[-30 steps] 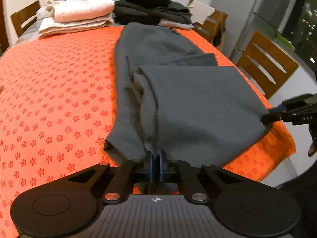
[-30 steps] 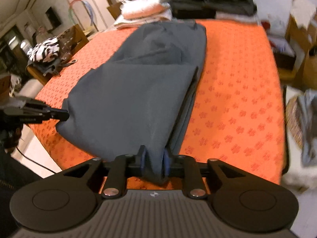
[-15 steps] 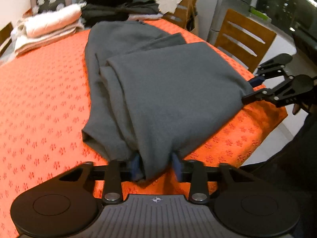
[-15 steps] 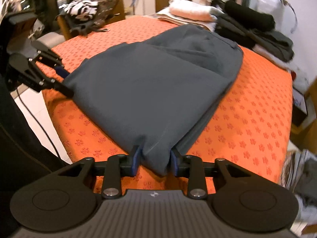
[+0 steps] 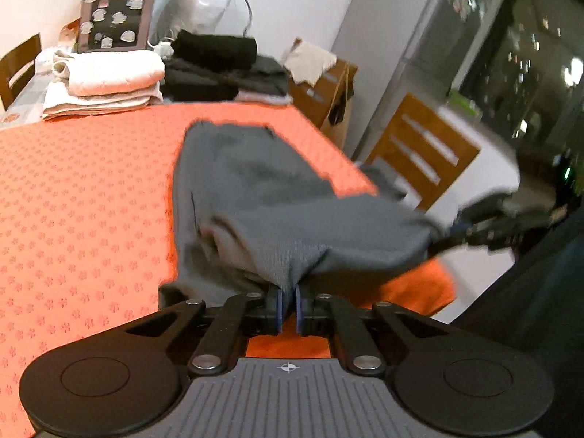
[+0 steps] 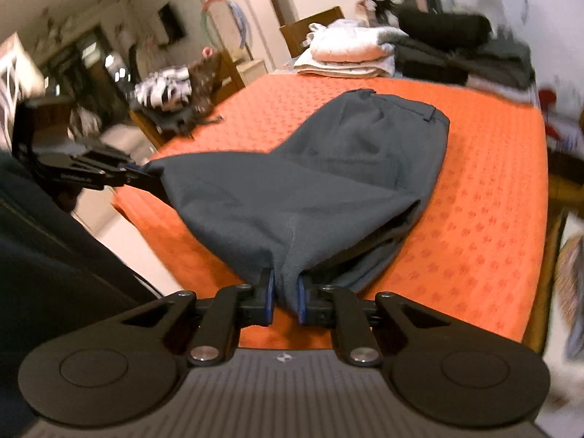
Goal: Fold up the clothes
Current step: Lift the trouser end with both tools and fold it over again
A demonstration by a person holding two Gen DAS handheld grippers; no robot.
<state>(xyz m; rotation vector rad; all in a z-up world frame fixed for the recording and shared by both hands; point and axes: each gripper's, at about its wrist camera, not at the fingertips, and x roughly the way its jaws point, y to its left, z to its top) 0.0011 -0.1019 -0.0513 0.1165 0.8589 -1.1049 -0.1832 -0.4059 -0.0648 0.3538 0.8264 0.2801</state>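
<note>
Grey trousers (image 5: 262, 197) (image 6: 328, 175) lie lengthwise on the orange flower-print tablecloth (image 5: 80, 197) (image 6: 485, 197), waistband at the far end. Their near folded part is lifted off the cloth and stretched between both grippers. My left gripper (image 5: 288, 304) is shut on one near corner of the fabric. At the opposite near corner my right gripper (image 6: 284, 301) is shut on a bunched fold. Each wrist view shows the other gripper gripping the far corner: the right gripper (image 5: 474, 230) and the left gripper (image 6: 120, 177).
Folded cream towels (image 5: 106, 80) and dark folded clothes (image 5: 219, 65) are stacked at the table's far end. A wooden chair (image 5: 423, 153) stands by the right edge. Another chair with patterned clothes (image 6: 171, 95) stands off the left side. A person's dark clothing (image 6: 43, 255) fills the near edge.
Both grippers went from open around the trousers' near fold to shut on it, and have raised the fold off the tablecloth. The fabric between them now hangs taut.
</note>
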